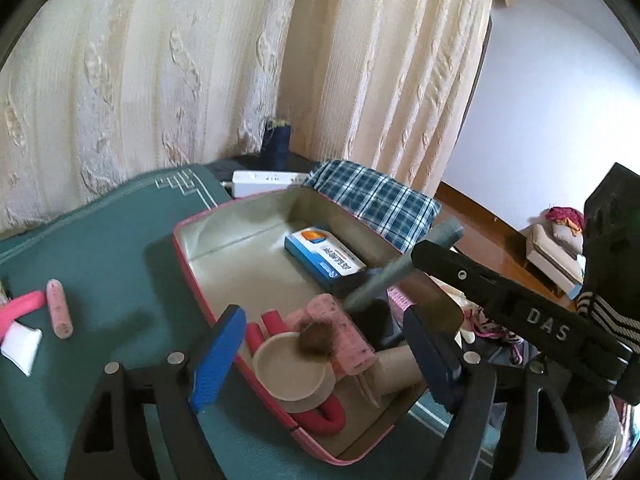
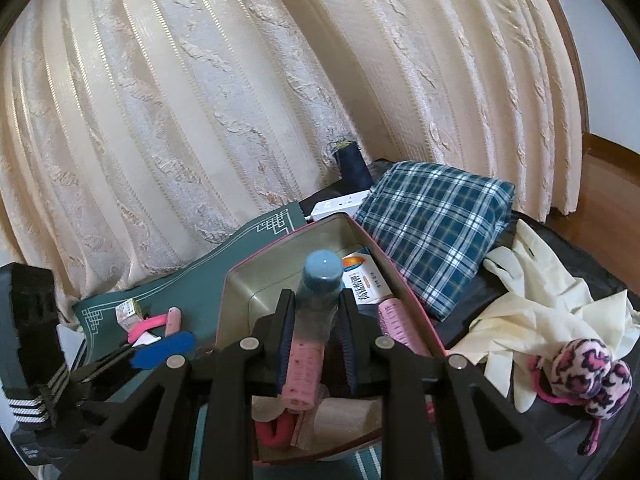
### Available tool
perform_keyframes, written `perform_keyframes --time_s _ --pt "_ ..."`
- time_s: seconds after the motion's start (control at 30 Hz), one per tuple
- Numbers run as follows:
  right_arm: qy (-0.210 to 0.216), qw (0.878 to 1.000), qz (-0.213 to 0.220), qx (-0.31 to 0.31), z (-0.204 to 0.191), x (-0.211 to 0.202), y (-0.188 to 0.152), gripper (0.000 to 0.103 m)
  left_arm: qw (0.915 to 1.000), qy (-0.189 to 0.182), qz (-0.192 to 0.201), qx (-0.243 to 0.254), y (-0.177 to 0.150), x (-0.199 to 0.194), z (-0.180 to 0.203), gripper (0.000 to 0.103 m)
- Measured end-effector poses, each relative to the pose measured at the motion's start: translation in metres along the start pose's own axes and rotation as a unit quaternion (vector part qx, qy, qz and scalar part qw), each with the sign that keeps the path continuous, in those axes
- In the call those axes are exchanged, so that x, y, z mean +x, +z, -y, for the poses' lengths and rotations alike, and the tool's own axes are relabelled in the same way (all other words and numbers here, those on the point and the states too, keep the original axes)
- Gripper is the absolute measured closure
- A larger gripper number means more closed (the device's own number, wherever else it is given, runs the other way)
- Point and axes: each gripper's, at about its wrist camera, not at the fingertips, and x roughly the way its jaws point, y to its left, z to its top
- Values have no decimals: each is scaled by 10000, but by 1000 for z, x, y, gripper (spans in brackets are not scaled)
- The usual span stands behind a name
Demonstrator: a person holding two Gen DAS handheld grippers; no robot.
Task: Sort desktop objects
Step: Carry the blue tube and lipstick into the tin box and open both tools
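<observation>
The right gripper [image 2: 313,322] hangs over the pink-rimmed box [image 1: 192,252], its fingers pinching a small blue-capped bottle [image 2: 318,292] that points forward above the box. In the left view that bottle [image 1: 404,264] shows as a grey-blue bar crossing the box's right side.

The left gripper [image 1: 320,354] sits low at the box's near end, its blue-padded fingers [image 1: 218,356] spread with nothing gripped between them.

Inside the box lie a blue carton [image 1: 324,258] at the far end, a pink roller [image 1: 340,332], a red foam curler [image 1: 320,416], a beige lid [image 1: 290,366] and a cardboard tube [image 1: 400,368].

On the green surface [image 1: 100,240] left of the box rest another pink roller [image 1: 59,308] and a pink clip [image 1: 20,308]. A plaid cloth [image 2: 436,232], pale gloves [image 2: 536,304] and a leopard-print bobble [image 2: 588,376] lie right of the box.
</observation>
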Motion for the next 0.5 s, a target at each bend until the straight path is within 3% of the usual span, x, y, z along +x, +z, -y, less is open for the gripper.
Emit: perform_keyframes --time_s 0.33,0.5 --pt "2 10000 -2 -11 -4 -2 1 78 9995 306 39 16 -4 -6 -5 20" --pt "37 10000 76 -12 -11 -5 3 54 9988 467 123 -22 -5 -14 -12 20"
